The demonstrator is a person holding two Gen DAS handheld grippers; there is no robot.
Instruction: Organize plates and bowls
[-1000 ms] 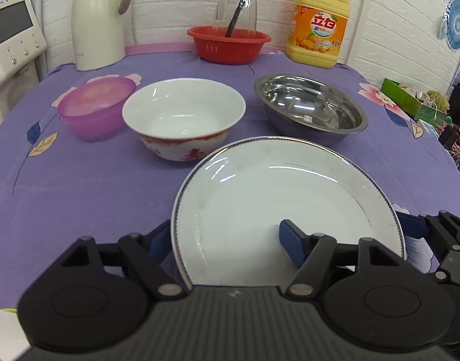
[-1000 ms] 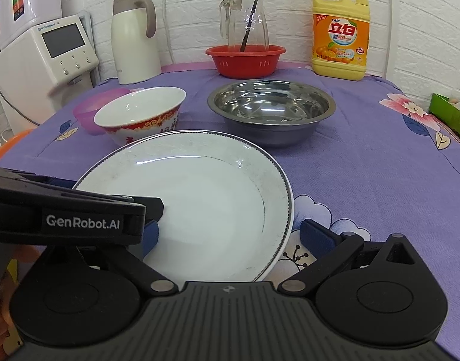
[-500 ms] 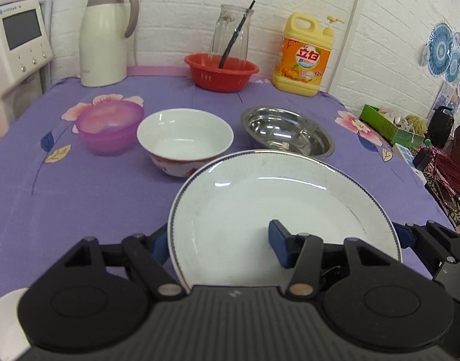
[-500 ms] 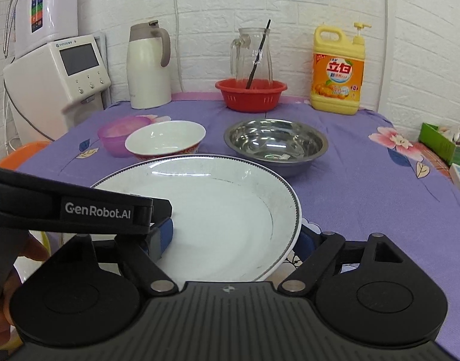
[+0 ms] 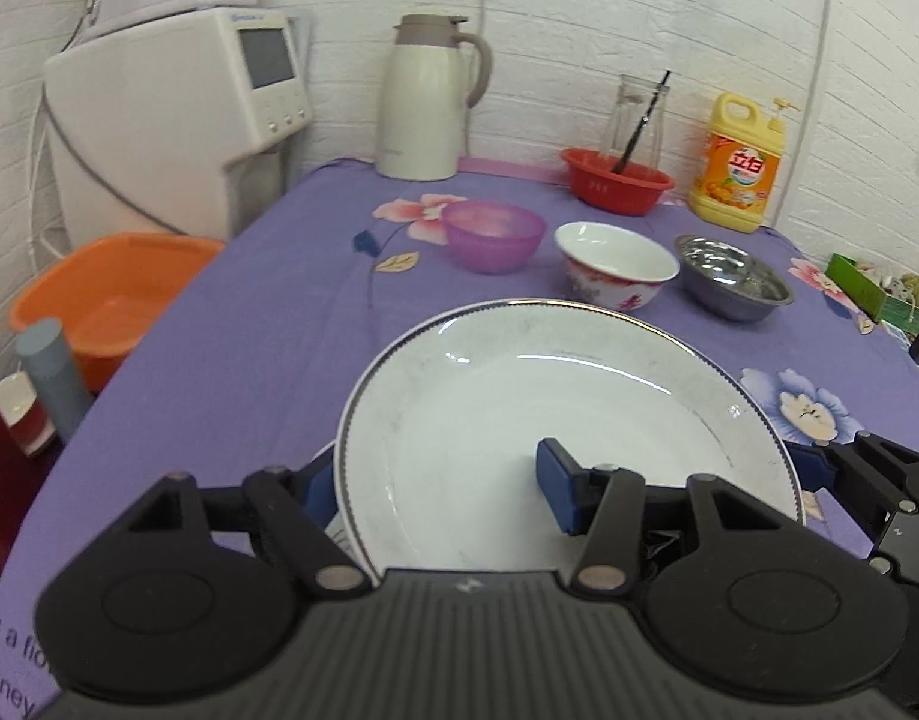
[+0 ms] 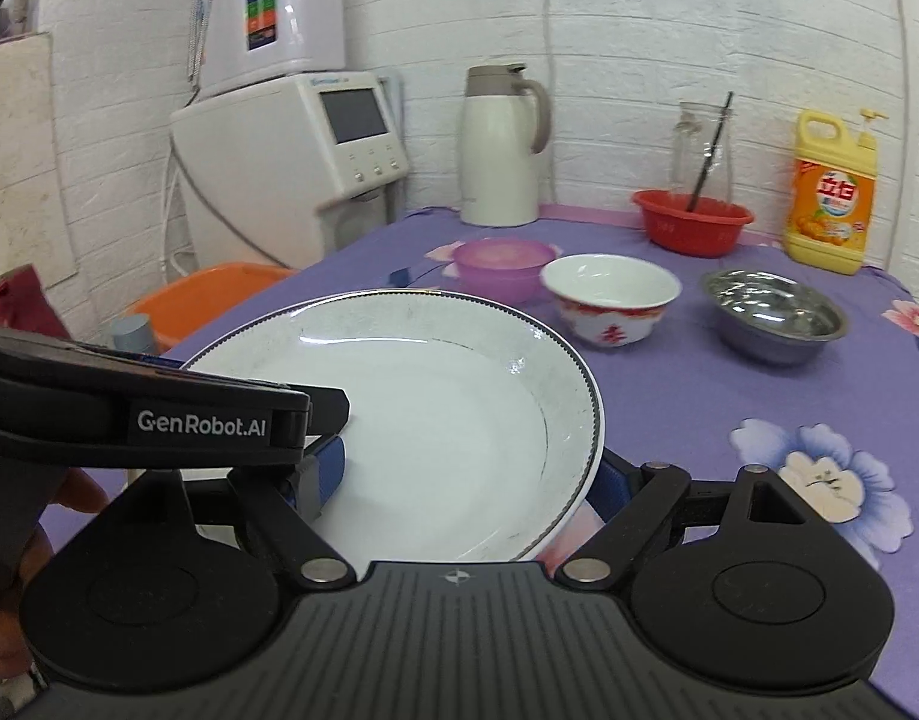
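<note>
A large white plate (image 5: pixel 555 420) with a dark rim is held in the air above the purple table, level. My left gripper (image 5: pixel 435 486) is shut on its left rim, one pad above and one below. My right gripper (image 6: pixel 471 468) is shut on its right rim (image 6: pixel 573 420). The right gripper also shows at the right edge of the left wrist view (image 5: pixel 867 474). Further back stand a purple bowl (image 5: pixel 494 234), a white bowl with red pattern (image 5: pixel 615 264) and a steel bowl (image 5: pixel 732 276), side by side.
At the table's back stand a white thermos jug (image 5: pixel 426 96), a red basket (image 5: pixel 615 180) with a glass jar, and a yellow detergent bottle (image 5: pixel 738 162). A white appliance (image 5: pixel 177 114) and an orange basin (image 5: pixel 111 300) are left of the table.
Both grippers have lifted the plate higher and drawn it back and to the left. The bowls look smaller and farther, and the appliance and orange basin have come into view.
</note>
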